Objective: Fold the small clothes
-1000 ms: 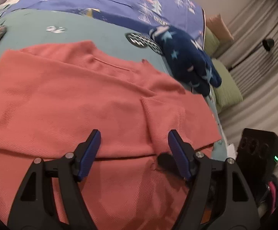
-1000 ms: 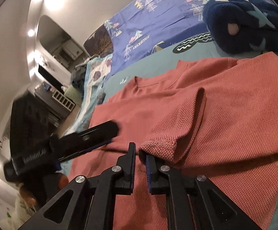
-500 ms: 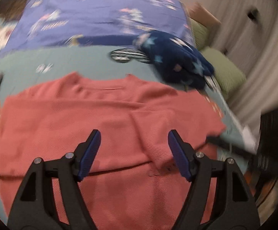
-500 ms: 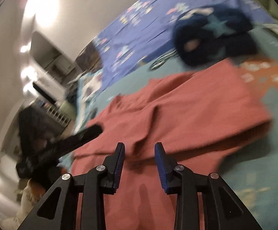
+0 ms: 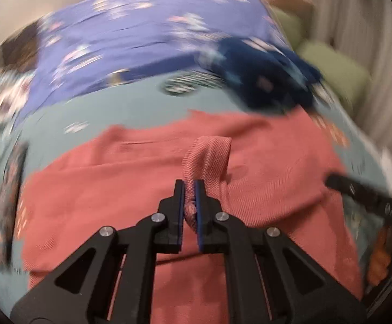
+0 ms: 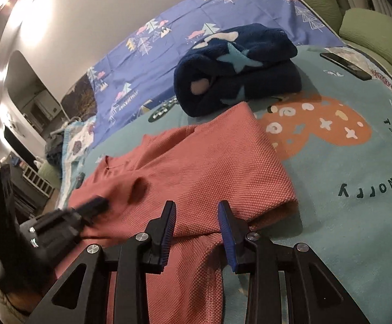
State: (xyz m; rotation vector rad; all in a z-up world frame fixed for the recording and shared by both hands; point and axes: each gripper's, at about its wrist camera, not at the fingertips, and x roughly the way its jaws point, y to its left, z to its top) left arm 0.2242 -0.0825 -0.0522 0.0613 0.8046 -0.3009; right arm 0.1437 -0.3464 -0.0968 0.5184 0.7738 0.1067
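Jaws of left hand-held gripper (image 5: 190,189) just closed, now pinching coral shirt (image 5: 142,189) fold; right hand-held gripper (image 6: 196,224) let go, spread w/ nothing between, shirt below. Next fold likely starting.

Coral waffle-knit shirt (image 6: 196,167)

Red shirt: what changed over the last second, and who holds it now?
The left gripper has just closed on a bunched fold of the red shirt. The right gripper let go of the sleeve edge and has just opened, empty. The navy star blanket stayed put.
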